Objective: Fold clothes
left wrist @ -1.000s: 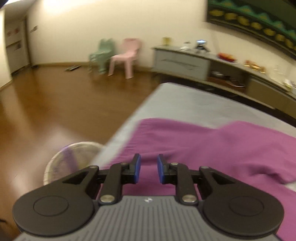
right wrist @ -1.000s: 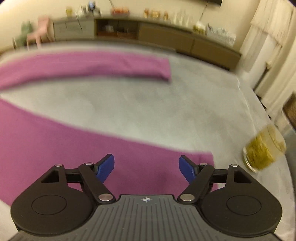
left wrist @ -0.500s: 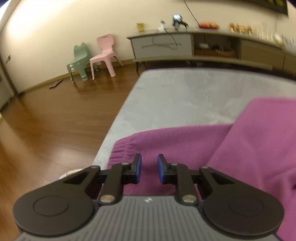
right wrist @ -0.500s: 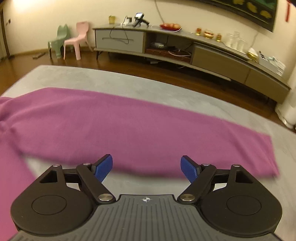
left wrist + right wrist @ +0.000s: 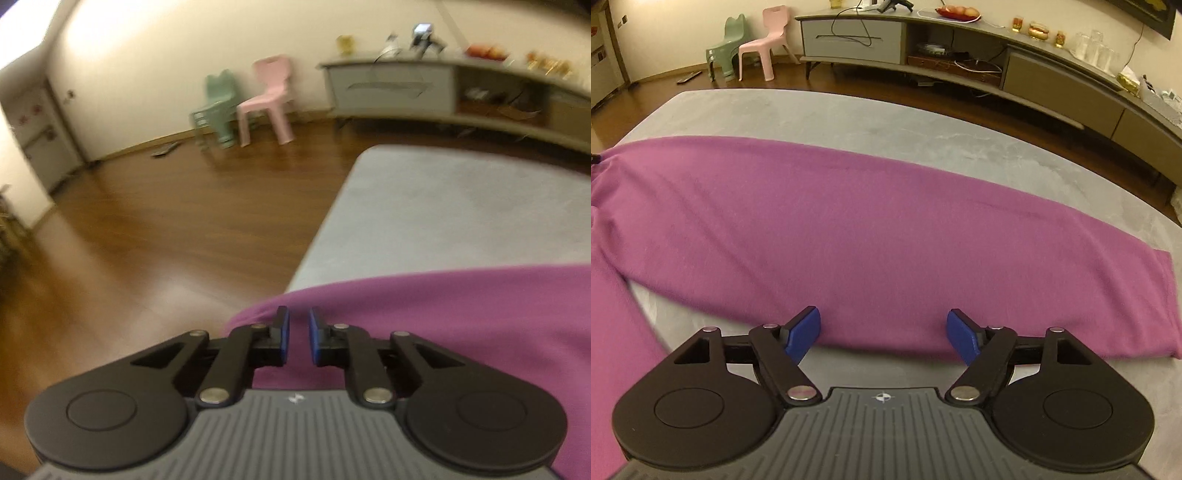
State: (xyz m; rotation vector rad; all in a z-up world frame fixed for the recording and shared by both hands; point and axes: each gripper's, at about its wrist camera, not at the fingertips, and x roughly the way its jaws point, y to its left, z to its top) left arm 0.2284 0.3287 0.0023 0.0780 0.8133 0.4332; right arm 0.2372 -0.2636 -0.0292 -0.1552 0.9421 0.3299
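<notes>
Purple trouser leg [image 5: 871, 236] lengthwise across, apparently flat

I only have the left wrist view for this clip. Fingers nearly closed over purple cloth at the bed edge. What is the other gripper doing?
Observer: The right gripper is wide open, empty, above the near edge of a purple trouser leg.
Operator: Is that leg laid out or bunched?
Observer: Laid flat across the grey bed, its hem towards the right.
Operator: Only one leg?
Observer: A second stretch of purple cloth runs off lower left.
</notes>
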